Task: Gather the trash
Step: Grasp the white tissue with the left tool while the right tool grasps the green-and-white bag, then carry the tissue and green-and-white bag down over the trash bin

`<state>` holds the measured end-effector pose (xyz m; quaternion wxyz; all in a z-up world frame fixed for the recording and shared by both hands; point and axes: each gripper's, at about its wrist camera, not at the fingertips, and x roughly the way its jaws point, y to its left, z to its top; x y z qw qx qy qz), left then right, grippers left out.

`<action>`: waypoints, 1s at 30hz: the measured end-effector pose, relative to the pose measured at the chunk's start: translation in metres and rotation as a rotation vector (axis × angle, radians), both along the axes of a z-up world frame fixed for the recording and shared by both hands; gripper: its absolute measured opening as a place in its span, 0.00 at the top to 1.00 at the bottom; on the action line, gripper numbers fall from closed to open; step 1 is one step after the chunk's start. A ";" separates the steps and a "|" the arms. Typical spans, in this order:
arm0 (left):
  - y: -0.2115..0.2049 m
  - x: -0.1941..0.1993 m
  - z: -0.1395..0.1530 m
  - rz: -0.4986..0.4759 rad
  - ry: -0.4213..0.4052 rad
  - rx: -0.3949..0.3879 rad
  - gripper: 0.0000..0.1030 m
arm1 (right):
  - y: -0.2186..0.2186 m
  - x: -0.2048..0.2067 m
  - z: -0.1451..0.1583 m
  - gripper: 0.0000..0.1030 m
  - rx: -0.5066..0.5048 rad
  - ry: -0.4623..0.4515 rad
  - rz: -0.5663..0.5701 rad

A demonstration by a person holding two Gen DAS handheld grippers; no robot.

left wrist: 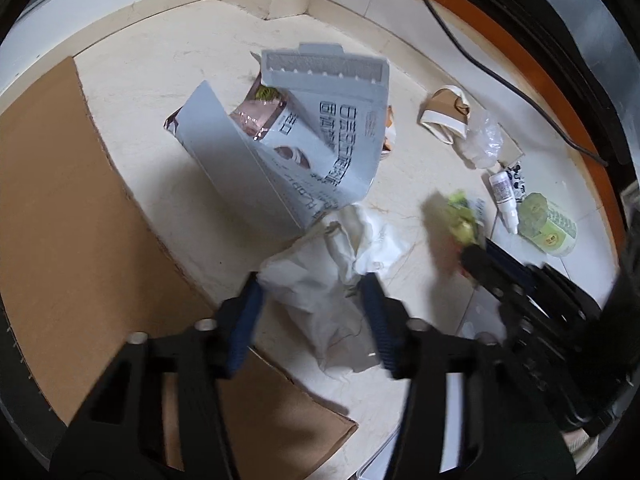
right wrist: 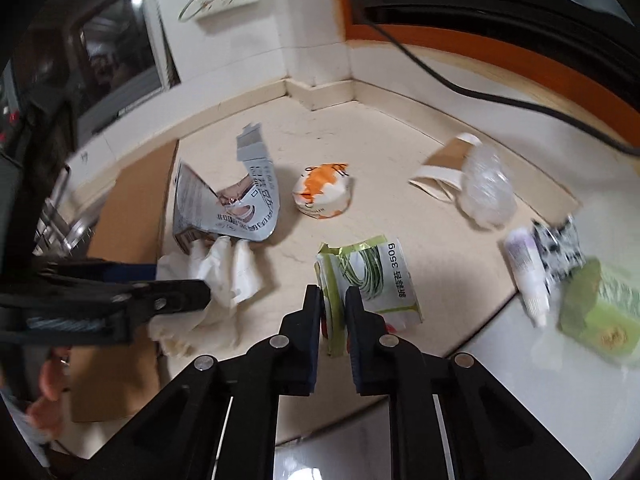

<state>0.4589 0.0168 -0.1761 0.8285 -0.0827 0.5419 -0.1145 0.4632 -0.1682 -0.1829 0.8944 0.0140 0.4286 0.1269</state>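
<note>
My left gripper (left wrist: 314,286) is open, its blue-padded fingers on either side of a crumpled white tissue (left wrist: 332,260) on the floor; the tissue also shows in the right wrist view (right wrist: 224,272). My right gripper (right wrist: 333,300) is shut on a green and white food packet (right wrist: 372,276) marked 350g, which appears blurred in the left wrist view (left wrist: 462,216). A torn grey printed carton (left wrist: 304,140) lies just beyond the tissue, also seen in the right wrist view (right wrist: 228,204).
Flat cardboard (left wrist: 80,220) covers the floor on the left. An orange and white wrapper (right wrist: 324,192), a crushed paper cup (right wrist: 444,172), clear plastic (right wrist: 486,192), a small white bottle (right wrist: 528,276) and a green tissue pack (right wrist: 600,312) lie on the floor. A black cable (right wrist: 460,84) runs along the wall.
</note>
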 end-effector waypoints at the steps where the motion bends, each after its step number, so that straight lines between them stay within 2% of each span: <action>1: -0.001 -0.002 0.000 0.010 -0.012 0.003 0.59 | -0.004 -0.004 0.001 0.88 0.014 0.007 -0.014; 6: -0.005 -0.012 0.003 0.030 -0.051 0.010 0.70 | -0.012 -0.035 0.007 0.88 0.034 0.047 -0.066; 7: -0.006 -0.015 0.006 0.037 -0.061 0.009 0.82 | -0.014 -0.043 0.009 0.89 0.044 0.045 -0.073; 16: -0.024 -0.058 0.042 0.026 -0.131 0.019 0.82 | -0.030 -0.115 0.038 0.89 0.168 0.003 -0.124; 30: -0.050 -0.160 0.117 -0.125 -0.228 -0.038 0.82 | -0.068 -0.218 0.084 0.89 0.279 -0.067 -0.182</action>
